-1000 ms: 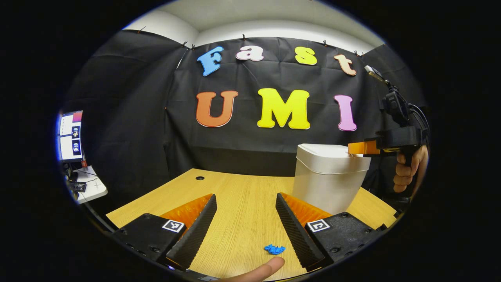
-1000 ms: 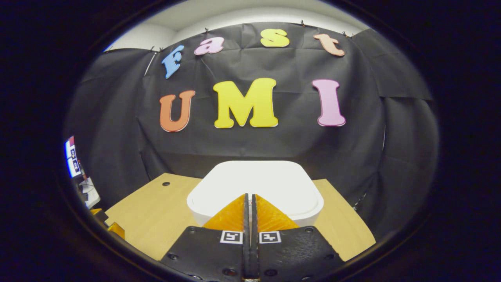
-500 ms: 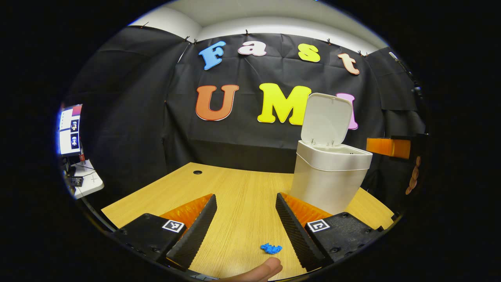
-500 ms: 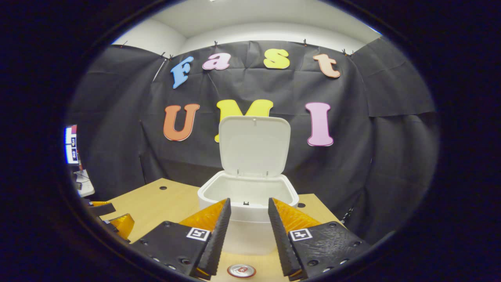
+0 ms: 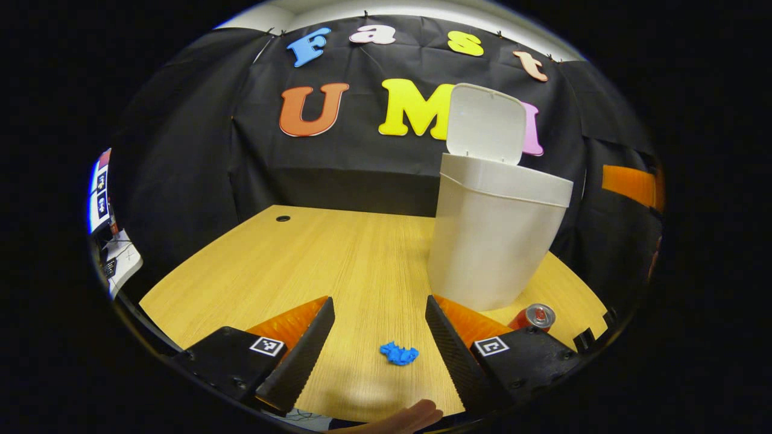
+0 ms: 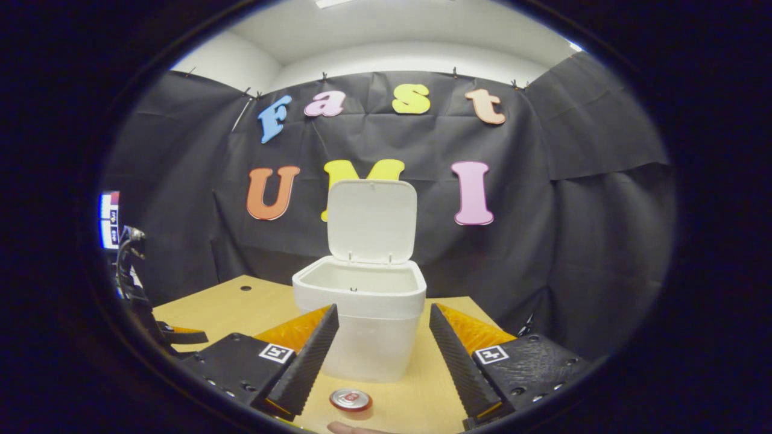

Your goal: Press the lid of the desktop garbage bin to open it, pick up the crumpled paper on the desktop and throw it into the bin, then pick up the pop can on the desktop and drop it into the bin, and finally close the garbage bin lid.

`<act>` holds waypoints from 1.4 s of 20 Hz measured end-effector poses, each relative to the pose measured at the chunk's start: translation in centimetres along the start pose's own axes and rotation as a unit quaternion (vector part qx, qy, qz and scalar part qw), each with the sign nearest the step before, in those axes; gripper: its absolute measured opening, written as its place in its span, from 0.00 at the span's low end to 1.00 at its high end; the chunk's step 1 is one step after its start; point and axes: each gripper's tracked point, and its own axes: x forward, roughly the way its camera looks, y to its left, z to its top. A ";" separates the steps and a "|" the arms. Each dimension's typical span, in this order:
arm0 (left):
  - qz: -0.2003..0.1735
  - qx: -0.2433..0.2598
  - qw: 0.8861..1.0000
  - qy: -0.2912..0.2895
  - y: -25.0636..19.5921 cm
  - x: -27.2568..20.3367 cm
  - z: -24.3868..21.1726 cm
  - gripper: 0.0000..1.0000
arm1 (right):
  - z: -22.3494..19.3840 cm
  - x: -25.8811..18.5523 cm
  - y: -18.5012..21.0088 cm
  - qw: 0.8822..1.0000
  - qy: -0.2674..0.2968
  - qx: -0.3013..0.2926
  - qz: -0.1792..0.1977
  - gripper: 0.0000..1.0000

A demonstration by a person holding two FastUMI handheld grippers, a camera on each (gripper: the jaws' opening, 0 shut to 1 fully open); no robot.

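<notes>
The bin (image 5: 494, 241) stands on the bench (image 5: 313, 265) with its lid (image 5: 485, 123) up. The paper (image 5: 398, 354) lies in front of the bin, between the spread fingers of the left gripper (image 5: 377, 337). Go straight down and pinch it gently. The right gripper (image 6: 383, 355) is spread too, over the can (image 6: 350, 399).

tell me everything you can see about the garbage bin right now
The garbage bin is a white, smooth, plastic-looking tub with rounded corners, tapering toward its base. It stands upright on the wooden desk. Its flat lid is swung up on hinges at the back rim, standing nearly vertical, so the bin is open. The part of the inside that shows looks empty. A small catch sits on the front rim. The pop can stands in front of it, apart; neither gripper touches it.
</notes>
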 end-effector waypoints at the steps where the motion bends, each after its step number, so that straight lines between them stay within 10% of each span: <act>1: -0.004 0.006 1.000 0.009 -0.4 0.2 -0.9 0.98 | -0.6 -0.5 -0.3 1.000 -0.002 -0.002 0.004 0.93; 11: -0.029 0.078 0.993 0.079 -1.4 3.0 -11.3 0.95 | -6.7 -3.3 -1.5 0.999 0.012 -0.037 0.030 0.93; 28: -0.024 0.055 0.996 0.073 -0.8 6.1 -11.2 0.86 | -21.7 -2.6 1.6 0.986 0.149 -0.031 0.072 0.90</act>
